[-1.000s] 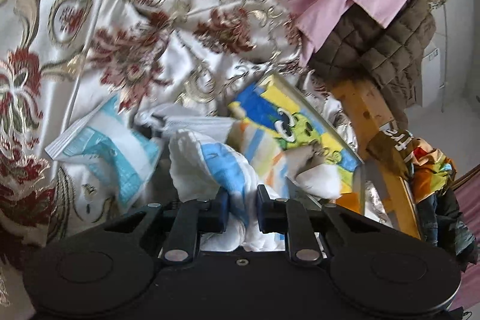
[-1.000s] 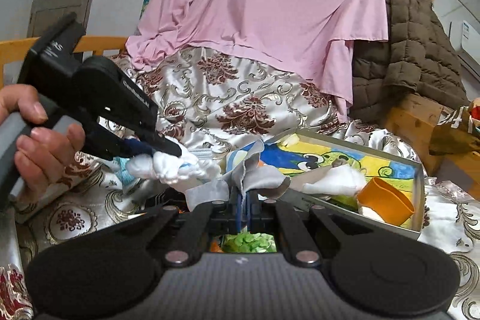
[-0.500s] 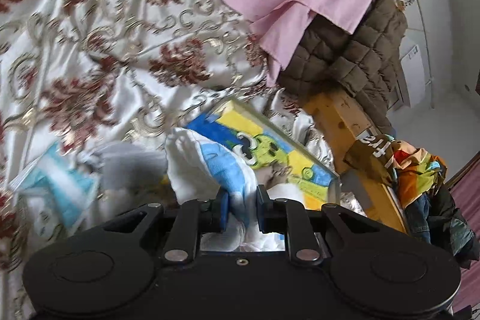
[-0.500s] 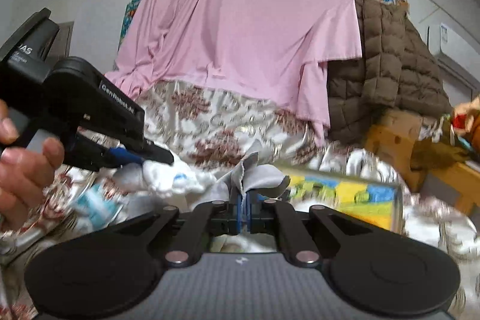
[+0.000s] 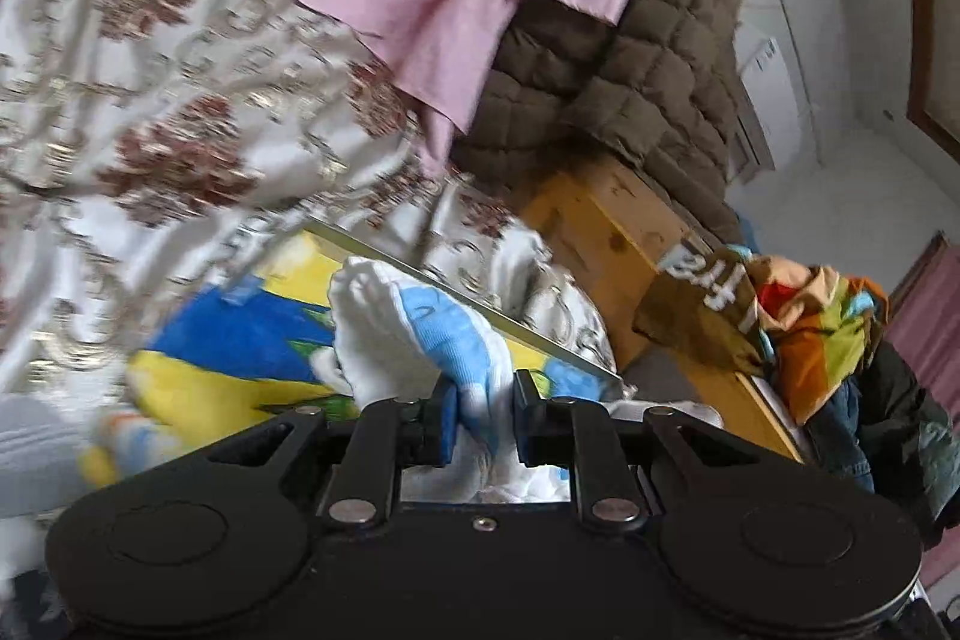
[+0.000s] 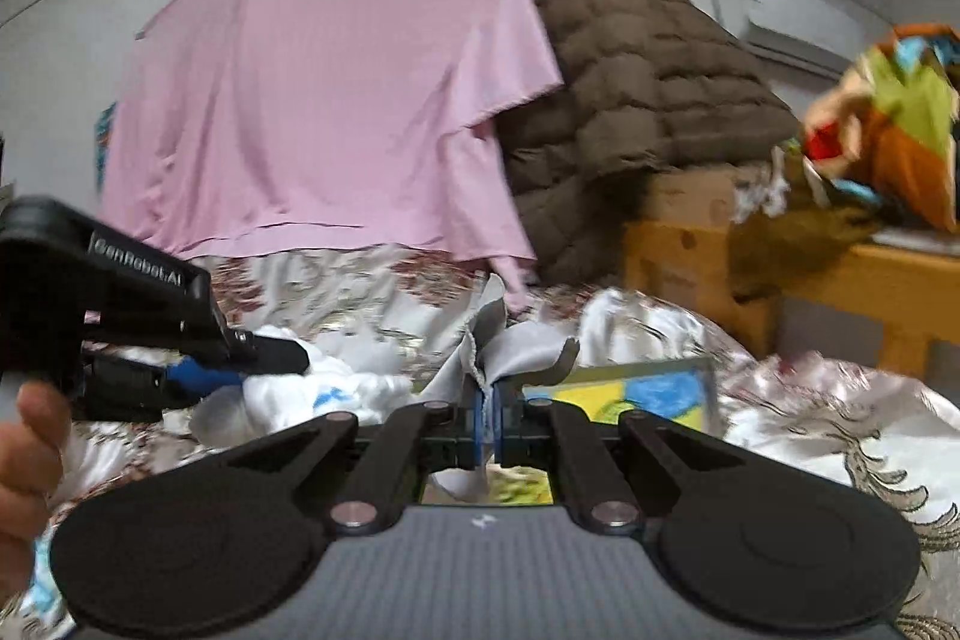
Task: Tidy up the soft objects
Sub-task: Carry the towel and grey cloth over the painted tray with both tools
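Observation:
My left gripper (image 5: pixel 483 415) is shut on a white and blue sock (image 5: pixel 414 334) and holds it above the colourful cartoon-printed box (image 5: pixel 240 340). My right gripper (image 6: pixel 489 415) is shut on a grey cloth (image 6: pixel 510 346), lifted above the bed. In the right wrist view the left gripper (image 6: pixel 273 361) shows at the left with the white and blue sock (image 6: pixel 324 391) bunched in it. The box (image 6: pixel 648 394) lies just right of the grey cloth.
A silky floral bedspread (image 5: pixel 180 118) covers the bed. A pink sheet (image 6: pixel 324 100) and a brown quilted blanket (image 6: pixel 636 100) hang behind. A wooden bed frame (image 5: pixel 606 226) carries a pile of colourful clothes (image 5: pixel 822 334) at the right.
Both grippers have risen and tilted up with their cloth pieces still held. The left gripper has moved right, over the box; the blue and white packet has left its view.

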Motion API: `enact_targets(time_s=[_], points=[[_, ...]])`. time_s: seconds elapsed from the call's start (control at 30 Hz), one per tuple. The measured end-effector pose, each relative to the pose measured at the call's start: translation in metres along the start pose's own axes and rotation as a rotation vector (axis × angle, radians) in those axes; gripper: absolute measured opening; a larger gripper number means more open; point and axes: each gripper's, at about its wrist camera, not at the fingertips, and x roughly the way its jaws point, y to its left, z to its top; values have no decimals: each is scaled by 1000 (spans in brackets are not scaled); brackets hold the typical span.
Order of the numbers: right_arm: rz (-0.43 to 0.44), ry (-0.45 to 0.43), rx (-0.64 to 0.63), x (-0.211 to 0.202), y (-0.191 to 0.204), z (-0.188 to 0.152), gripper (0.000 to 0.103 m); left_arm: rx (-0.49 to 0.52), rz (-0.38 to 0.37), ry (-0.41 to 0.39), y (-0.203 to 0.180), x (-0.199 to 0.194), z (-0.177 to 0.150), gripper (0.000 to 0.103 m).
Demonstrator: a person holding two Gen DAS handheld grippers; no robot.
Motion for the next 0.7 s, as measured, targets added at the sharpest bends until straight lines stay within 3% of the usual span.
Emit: enact_targets(time_s=[0.27,0.7], points=[[-49,87,62,31,-35,-14,4,38,-25,63,-15,64,-26,20],[-68,194,121,44,-54,-26,8,113,143,143,-6,83,-46,28]])
